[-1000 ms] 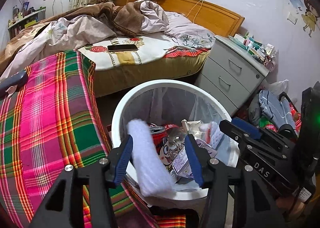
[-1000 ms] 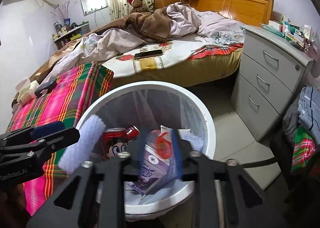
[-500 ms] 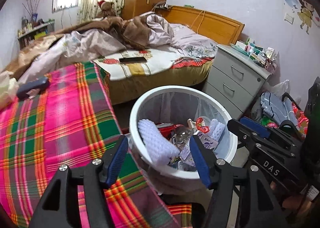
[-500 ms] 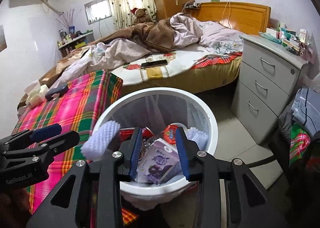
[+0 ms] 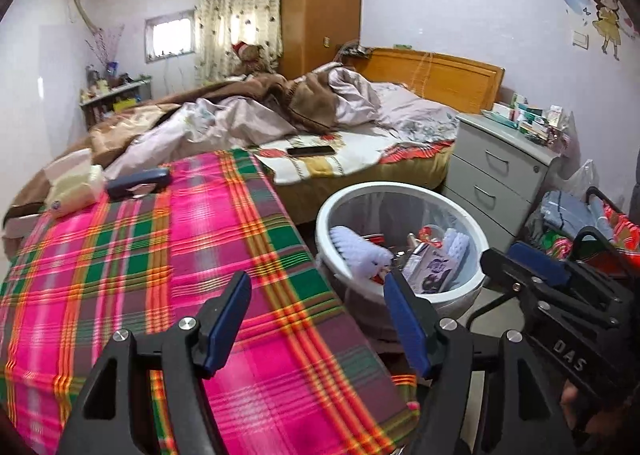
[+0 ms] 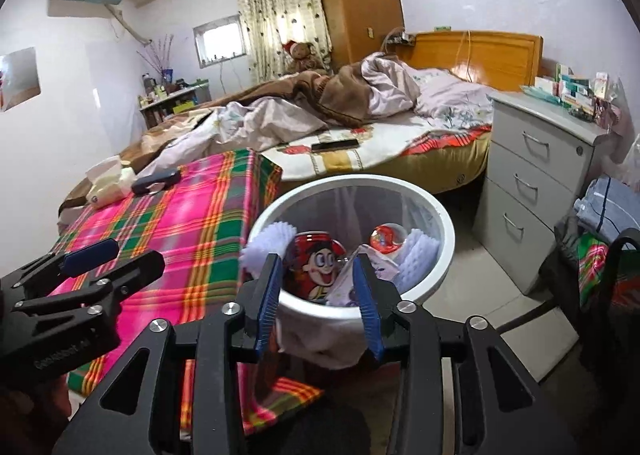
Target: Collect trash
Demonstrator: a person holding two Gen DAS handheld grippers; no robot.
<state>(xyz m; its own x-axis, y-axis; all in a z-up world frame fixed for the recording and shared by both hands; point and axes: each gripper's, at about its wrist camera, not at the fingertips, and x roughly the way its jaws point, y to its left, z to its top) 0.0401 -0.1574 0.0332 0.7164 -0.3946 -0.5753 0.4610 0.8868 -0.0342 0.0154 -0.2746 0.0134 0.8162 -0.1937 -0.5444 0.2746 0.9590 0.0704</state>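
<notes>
The cloth [image 5: 160, 275] on the bench is pink with green, orange and yellow checks. The bin [image 6: 444, 251] is white. Inside it, the can [image 6: 316, 269] is red with a cartoon face. The fingers [image 6: 266, 295] are black with blue pads. The drawers [image 6: 532, 191] are grey, and the headboard [image 5: 436, 75] is orange-brown.

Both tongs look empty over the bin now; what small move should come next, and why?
Probably swing the left tongs toward the tissue pack on the plaid cloth. Both tongs have just been opening and hold nothing; the foam and packet already lie in the bin.
</notes>
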